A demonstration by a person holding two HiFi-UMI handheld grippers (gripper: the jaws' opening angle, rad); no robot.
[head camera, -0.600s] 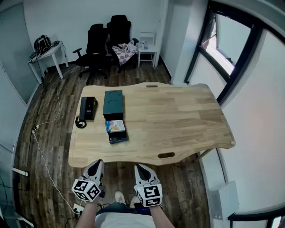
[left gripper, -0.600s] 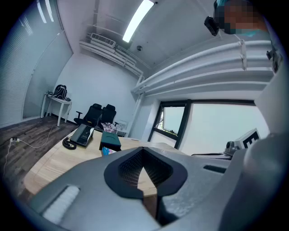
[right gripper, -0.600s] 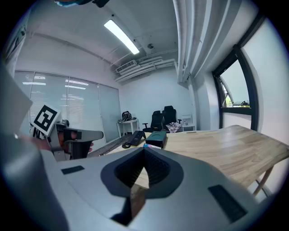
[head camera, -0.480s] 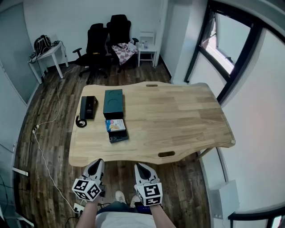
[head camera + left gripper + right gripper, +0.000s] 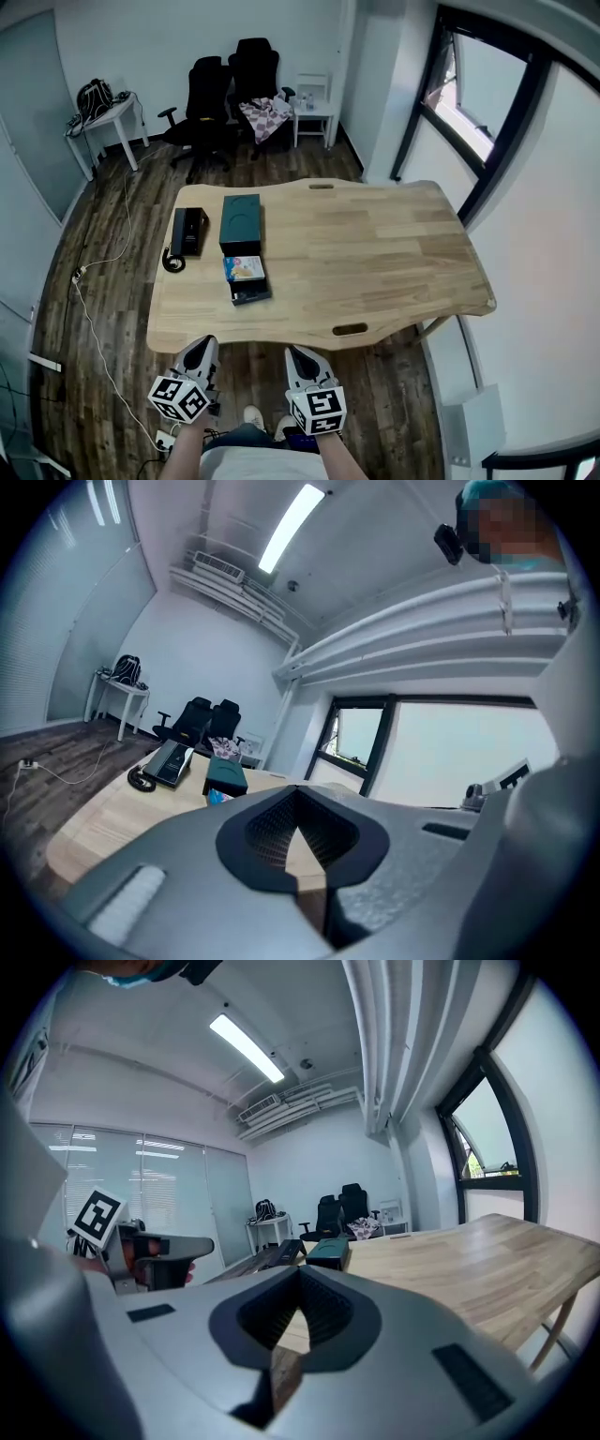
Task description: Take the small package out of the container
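On the left part of the wooden table (image 5: pixel 375 253) lies a small colourful package (image 5: pixel 244 268), set in a low dark container (image 5: pixel 251 292). A dark green box (image 5: pixel 241 223) stands just behind it. Both grippers hang below the table's near edge, well short of the package. My left gripper (image 5: pixel 206 342) is shut with nothing in it. My right gripper (image 5: pixel 293 352) is also shut and holds nothing. In the left gripper view the jaws (image 5: pixel 298 794) meet, with the green box (image 5: pixel 225 775) far ahead. The right gripper view shows its jaws (image 5: pixel 300 1274) closed too.
A black desk phone (image 5: pixel 187 230) with a coiled cord lies left of the green box. Two black office chairs (image 5: pixel 230 89), a white side table (image 5: pixel 103 117) and a small white stand (image 5: pixel 314 111) stand at the far wall. A cable (image 5: pixel 89 309) runs across the floor at left.
The head view has shifted a little, so the table sits slightly lower in the picture. Both grippers stay shut in the same place below the table edge.
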